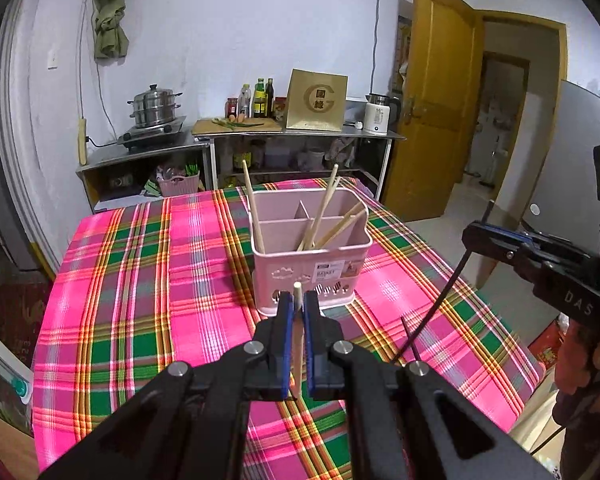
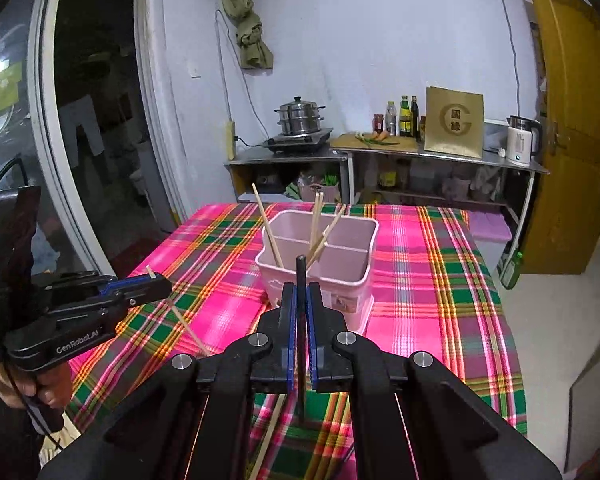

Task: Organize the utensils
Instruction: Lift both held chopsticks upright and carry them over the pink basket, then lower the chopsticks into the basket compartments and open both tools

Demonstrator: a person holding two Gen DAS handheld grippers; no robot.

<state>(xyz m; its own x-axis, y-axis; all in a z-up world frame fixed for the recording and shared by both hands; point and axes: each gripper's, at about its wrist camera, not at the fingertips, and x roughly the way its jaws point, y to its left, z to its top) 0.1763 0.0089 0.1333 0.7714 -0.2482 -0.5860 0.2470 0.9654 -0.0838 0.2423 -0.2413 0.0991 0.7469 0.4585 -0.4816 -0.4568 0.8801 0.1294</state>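
I read the table's cloth (image 1: 148, 264) as a plaid of hot pink and green, crossed by thin orange, yellow and white lines. The utensil basket (image 1: 312, 264) is pale pink with a white label on its front, and the chopsticks (image 1: 320, 212) in it are light tan wood. My left claw (image 1: 295, 308) is black with blue pads around a tan chopstick (image 1: 298, 344); my right claw (image 2: 300, 300) has the same colours around a black chopstick (image 2: 301, 280).

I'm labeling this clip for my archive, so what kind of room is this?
Most likely a modest home kitchen with a dining table. A stacked steel steamer pot sits on a cooktop, sauce bottles and an electric kettle line a metal counter, and a pink utensil caddy holds chopsticks on the plaid tablecloth.
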